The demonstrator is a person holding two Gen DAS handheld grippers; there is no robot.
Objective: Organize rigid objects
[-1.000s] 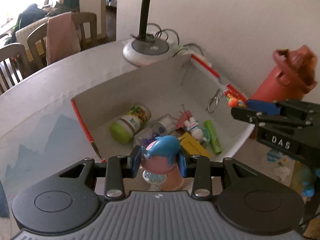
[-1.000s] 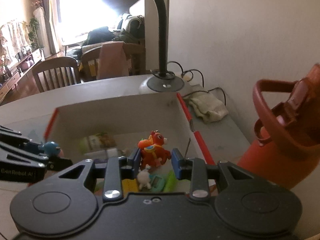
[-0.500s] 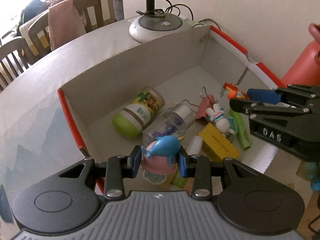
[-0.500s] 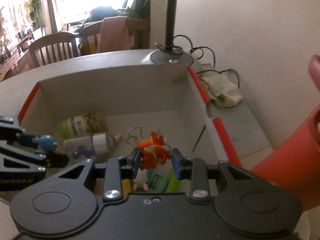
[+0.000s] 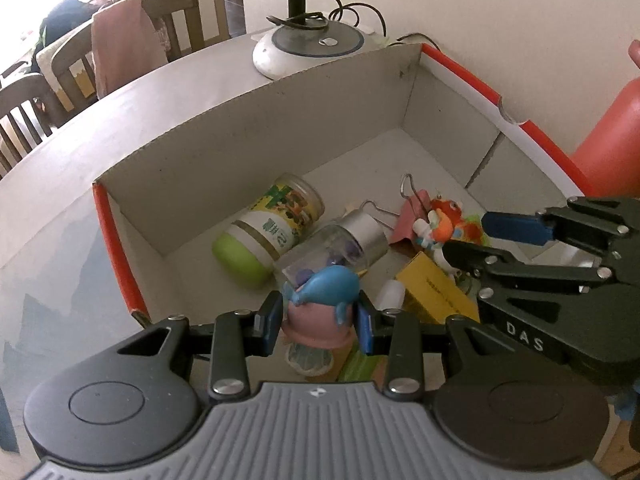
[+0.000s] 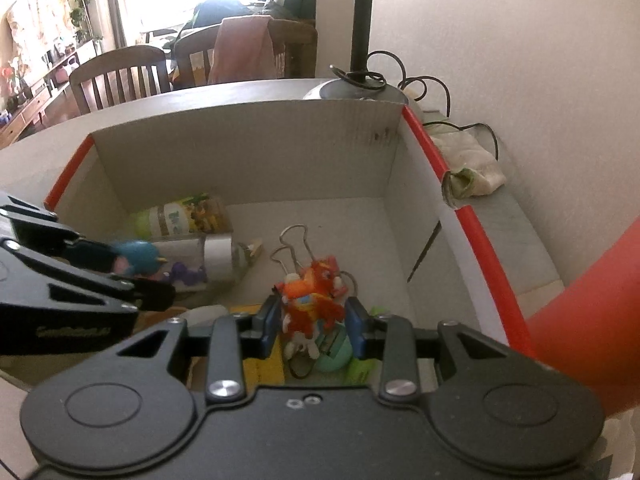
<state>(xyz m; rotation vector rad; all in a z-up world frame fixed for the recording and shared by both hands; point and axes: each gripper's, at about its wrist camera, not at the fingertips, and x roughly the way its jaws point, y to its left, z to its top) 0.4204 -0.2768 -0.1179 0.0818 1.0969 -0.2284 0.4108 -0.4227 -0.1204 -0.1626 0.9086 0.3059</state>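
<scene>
Blue whale figurine (image 5: 322,294) on pink base: clamped between jaws of left gripper (image 5: 319,325), held over near-left part of cardboard box (image 5: 248,120). Orange toy figure (image 6: 314,294): clamped between jaws of right gripper (image 6: 314,326), held over box's near-right part. Box floor below: green-capped jar (image 5: 268,230), clear bottle (image 5: 340,246), binder clip (image 5: 410,210), yellow carton (image 5: 434,294). Lamp base (image 5: 308,50) behind box. Step judged: depositing both toys. Next move calls for lowering into free floor space, then parting jaws.
</scene>
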